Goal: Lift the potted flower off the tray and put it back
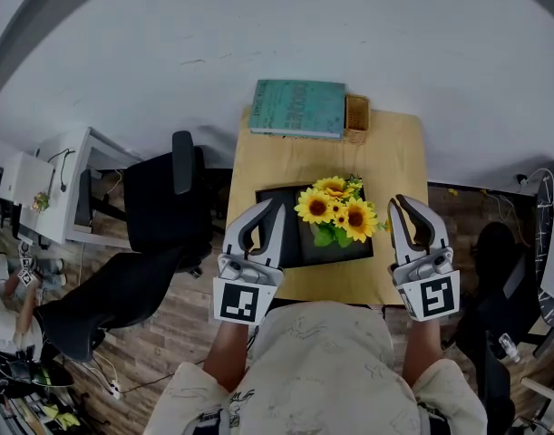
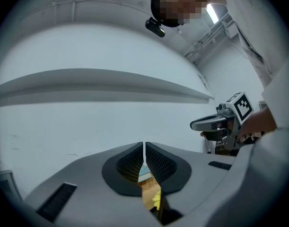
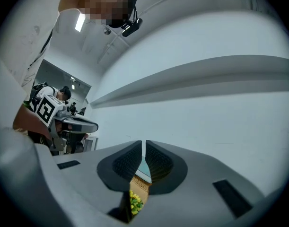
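**Flanking the flower, both grippers empty**

Jaws: the left gripper (image 2: 144,162) has its pads pressed together, with only a hairline seam at the tip and nothing between them. The right gripper (image 3: 144,158) shows a thin slit between its pads, also with nothing in it. Neither touches the plant. Both point level, toward the far wall.

Position: the head view shows the two grippers on either side of the flower (image 1: 336,212). The left one overlaps the tray's left part. The right one hangs just beside the tray's right edge.

Task item: the flower stands upright in the black tray (image 1: 275,191), on the near half of the table (image 1: 399,152). It is a bunch of yellow sunflower-type blooms over green leaves. The leaves mostly cover the pot, so its shape and rim cannot be judged. A book (image 1: 299,108) lies at the table's far edge, well apart.

Assessment: no lift is in hand, and the pot sits in the tray ungripped. Whether this is before the lift or after the return cannot be told.

Next move, if the lift is pending: the jaws must spread and drop below the blooms. They should then close on the pot itself, not on the stems. Crushed petals or a tipped pot are the risks.
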`<state>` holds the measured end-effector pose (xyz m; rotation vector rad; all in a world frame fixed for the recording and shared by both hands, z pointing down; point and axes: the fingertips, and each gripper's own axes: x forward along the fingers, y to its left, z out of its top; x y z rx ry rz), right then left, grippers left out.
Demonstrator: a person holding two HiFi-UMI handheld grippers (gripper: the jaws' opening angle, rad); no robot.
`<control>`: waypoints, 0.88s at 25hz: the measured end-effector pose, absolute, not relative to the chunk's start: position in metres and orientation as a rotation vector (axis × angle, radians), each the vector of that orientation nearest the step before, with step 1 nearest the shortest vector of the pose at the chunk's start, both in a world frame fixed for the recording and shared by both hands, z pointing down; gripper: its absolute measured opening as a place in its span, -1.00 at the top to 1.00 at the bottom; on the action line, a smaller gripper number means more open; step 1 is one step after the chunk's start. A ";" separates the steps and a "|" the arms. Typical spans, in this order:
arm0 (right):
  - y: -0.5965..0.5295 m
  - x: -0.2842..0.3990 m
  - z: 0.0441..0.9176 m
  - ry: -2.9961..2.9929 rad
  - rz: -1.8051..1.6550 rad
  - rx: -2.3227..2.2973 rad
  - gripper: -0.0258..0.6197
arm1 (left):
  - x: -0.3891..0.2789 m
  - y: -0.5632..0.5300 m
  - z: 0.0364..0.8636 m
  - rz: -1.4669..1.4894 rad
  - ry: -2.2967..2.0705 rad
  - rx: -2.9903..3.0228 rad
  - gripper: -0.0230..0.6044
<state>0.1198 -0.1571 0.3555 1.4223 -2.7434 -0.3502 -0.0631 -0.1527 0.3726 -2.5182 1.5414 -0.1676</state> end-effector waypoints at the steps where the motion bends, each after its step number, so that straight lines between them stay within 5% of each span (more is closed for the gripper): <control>1: -0.157 0.120 0.355 -2.754 -0.333 1.426 0.83 | -0.063 -0.153 0.373 -0.168 1.542 -2.522 0.87; 22: -0.164 0.122 0.358 -2.696 -0.350 1.450 0.87 | -0.061 -0.157 0.376 -0.180 1.541 -2.526 0.90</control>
